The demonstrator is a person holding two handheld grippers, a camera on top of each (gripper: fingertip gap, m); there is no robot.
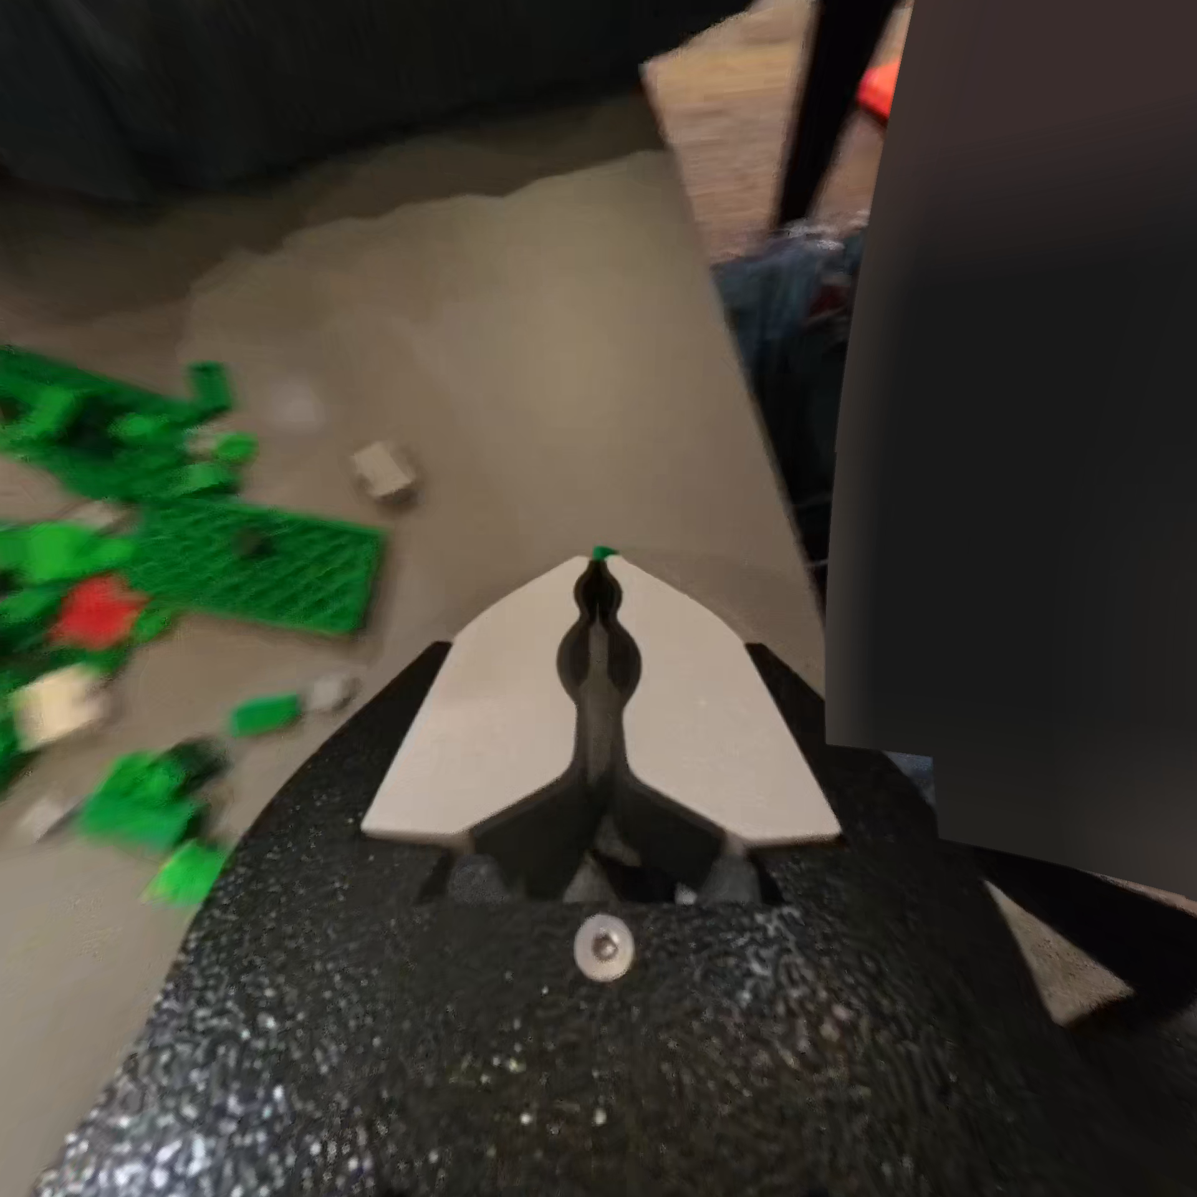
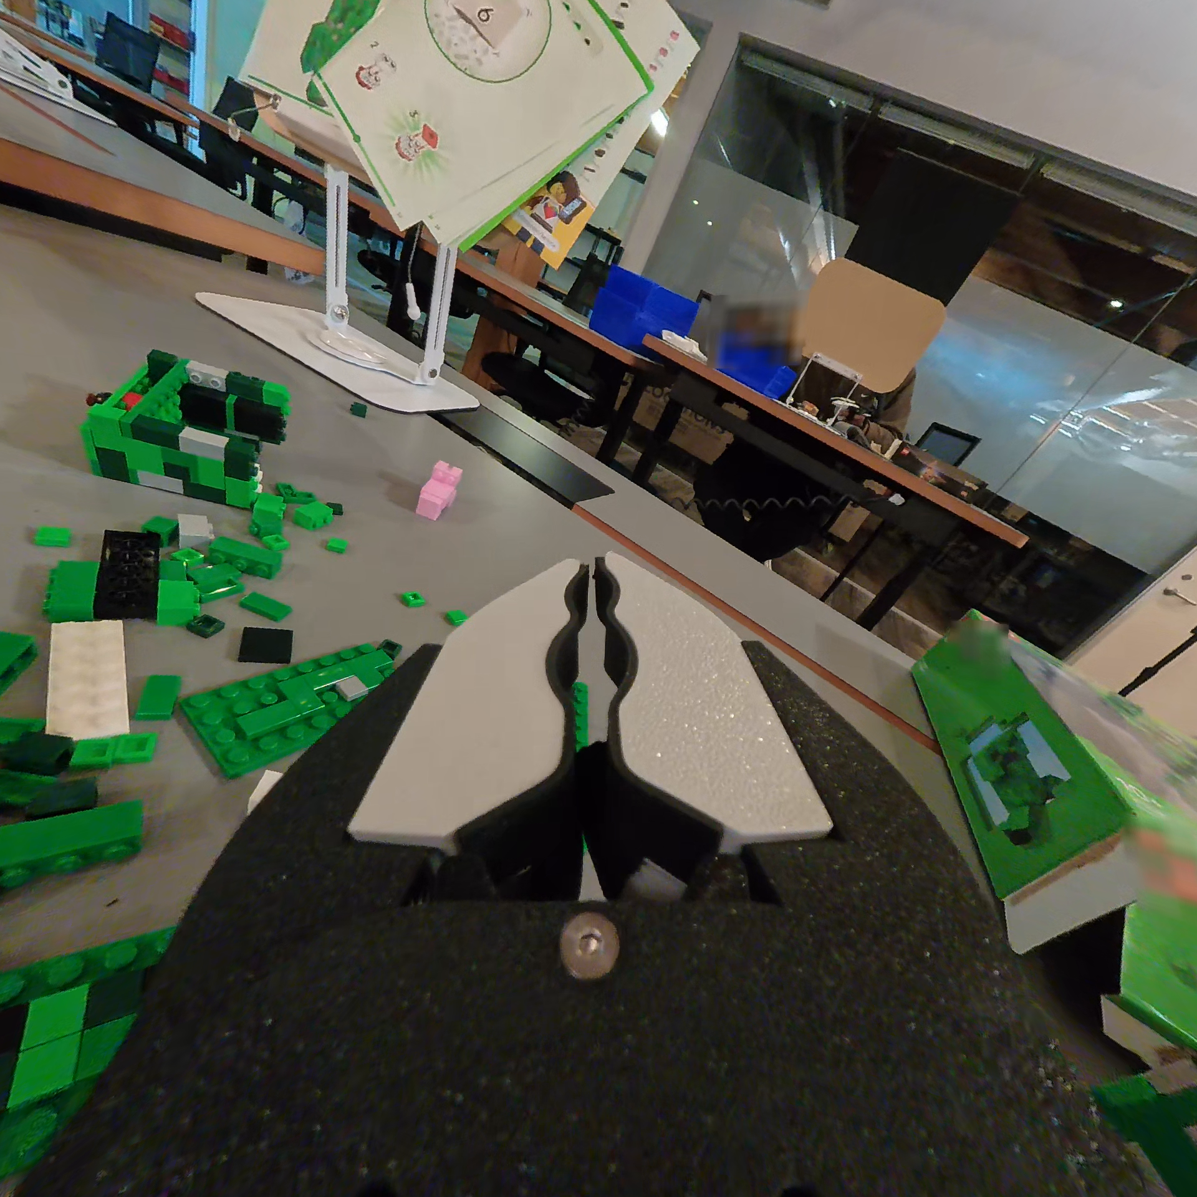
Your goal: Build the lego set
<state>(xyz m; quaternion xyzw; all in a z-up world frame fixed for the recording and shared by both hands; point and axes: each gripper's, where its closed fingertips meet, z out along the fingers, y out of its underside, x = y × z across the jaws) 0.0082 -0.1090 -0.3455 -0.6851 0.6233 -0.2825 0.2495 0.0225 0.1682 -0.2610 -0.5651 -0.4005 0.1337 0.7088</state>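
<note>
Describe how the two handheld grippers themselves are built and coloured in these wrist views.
Both look alike. The left gripper and the right gripper each have two pale grey, wedge-shaped fingers with wavy black inner pads, set in a speckled, rough-textured black body with one silver screw at its centre. No cables, markings or sleeves show.

Loose green bricks (image 1: 129, 518) motion-blurred, shapes indistinct; green sliver (image 1: 602, 552) at left fingertips too small to identify.
</note>
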